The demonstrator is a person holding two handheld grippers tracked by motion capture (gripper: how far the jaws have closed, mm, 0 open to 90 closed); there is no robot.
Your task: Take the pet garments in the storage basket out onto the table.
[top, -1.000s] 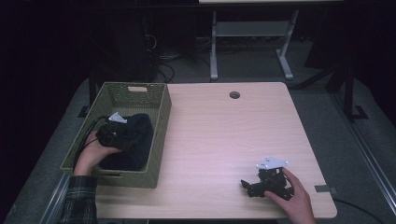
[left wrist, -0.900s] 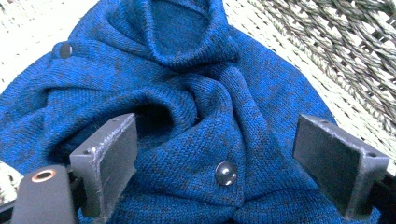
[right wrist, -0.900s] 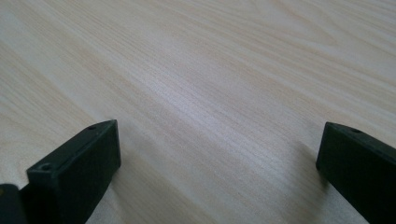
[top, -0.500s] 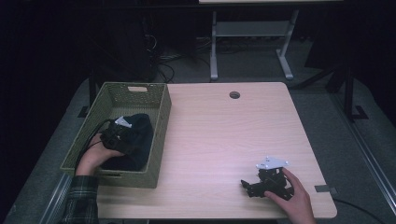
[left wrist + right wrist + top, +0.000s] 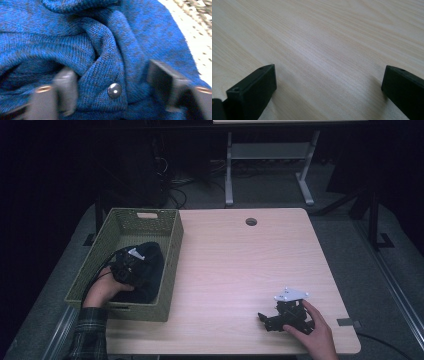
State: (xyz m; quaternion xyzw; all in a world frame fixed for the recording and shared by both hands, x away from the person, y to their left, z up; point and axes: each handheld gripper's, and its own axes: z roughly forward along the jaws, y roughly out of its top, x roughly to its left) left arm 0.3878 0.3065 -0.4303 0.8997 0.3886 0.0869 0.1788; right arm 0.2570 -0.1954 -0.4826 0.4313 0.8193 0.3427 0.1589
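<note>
Two hand-held grippers are at work over the pale wooden surface (image 5: 240,270). Nearest the person, at the front right corner, the right gripper (image 5: 267,320) lies low on the wood in the person's right hand (image 5: 312,332), a grey three-cornered plate on its top. In the right gripper view its two black fingers (image 5: 254,87) stand wide apart with bare wood grain between them, touching nothing.

Farther back on the left, the person's left hand (image 5: 105,290), in a plaid sleeve (image 5: 90,335), reaches into the green woven rectangular basket (image 5: 170,265) that sits at the left edge of the surface. Inside it the left gripper (image 5: 129,266) presses down into a dark blue knitted garment (image 5: 150,260), which is bunched in the basket. In the left gripper view the fingers (image 5: 66,90) have just been closing and stand partway in, with a raised fold of the blue knit and its round dark metal button (image 5: 114,90) between them; they are blurred, and I cannot tell whether the pads already pinch the fold. The basket's woven wall shows at the top right corner of that view.

Beyond, a round cable hole (image 5: 251,221) marks the far edge of the surface.
</note>
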